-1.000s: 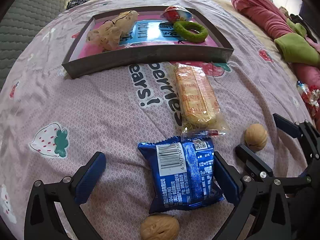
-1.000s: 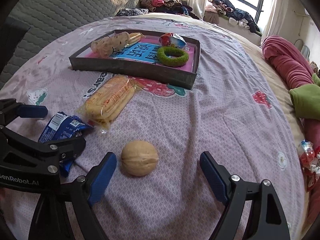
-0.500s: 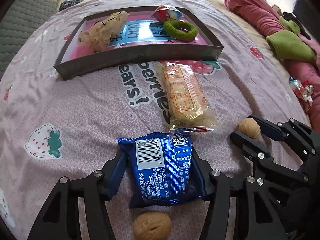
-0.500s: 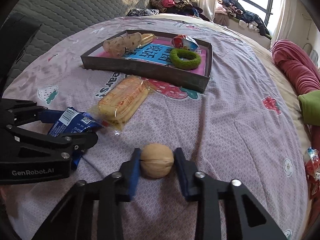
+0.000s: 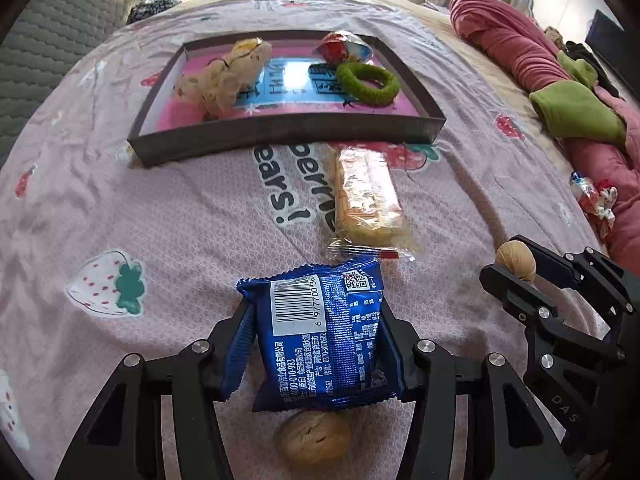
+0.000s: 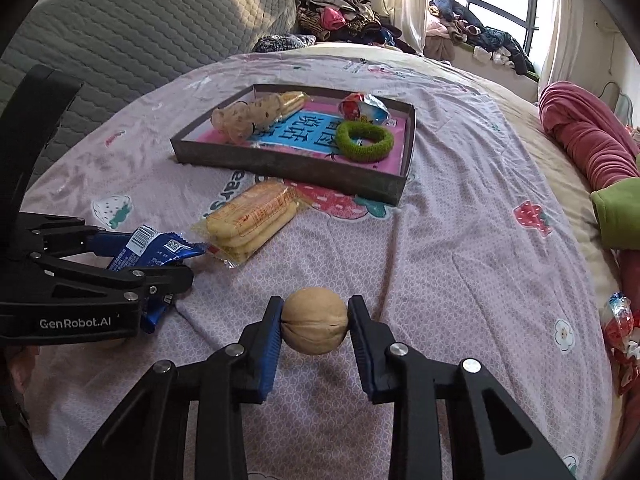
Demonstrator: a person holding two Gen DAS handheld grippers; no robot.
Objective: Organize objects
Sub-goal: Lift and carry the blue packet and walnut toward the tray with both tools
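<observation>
My left gripper [image 5: 316, 316] is shut on a blue snack packet [image 5: 324, 332] and holds it above the bedsheet; it also shows in the right wrist view [image 6: 152, 248]. My right gripper [image 6: 314, 320] is shut on a walnut [image 6: 314, 326], which also shows in the left wrist view [image 5: 516, 260]. A second walnut [image 5: 314, 442] lies on the sheet under the packet. A clear pack of yellow biscuits [image 5: 366, 196] [image 6: 256, 220] lies in front of the dark tray [image 5: 280, 134] [image 6: 288, 166]. The tray holds a green hair ring [image 6: 364, 140], a beige scrunchie [image 6: 248, 114] and a red-blue wrapped sweet [image 6: 362, 106].
A pink quilt roll [image 6: 584, 136] and a green cloth [image 6: 618, 216] lie along the right side of the bed. A wrapped sweet [image 6: 620, 324] lies at the right edge. A grey padded headboard [image 6: 132, 28] stands at the left, piled clothes [image 6: 340, 16] behind.
Both grippers closed: the left on the blue packet, the right on the walnut. Both then lifted their objects off the sheet.
</observation>
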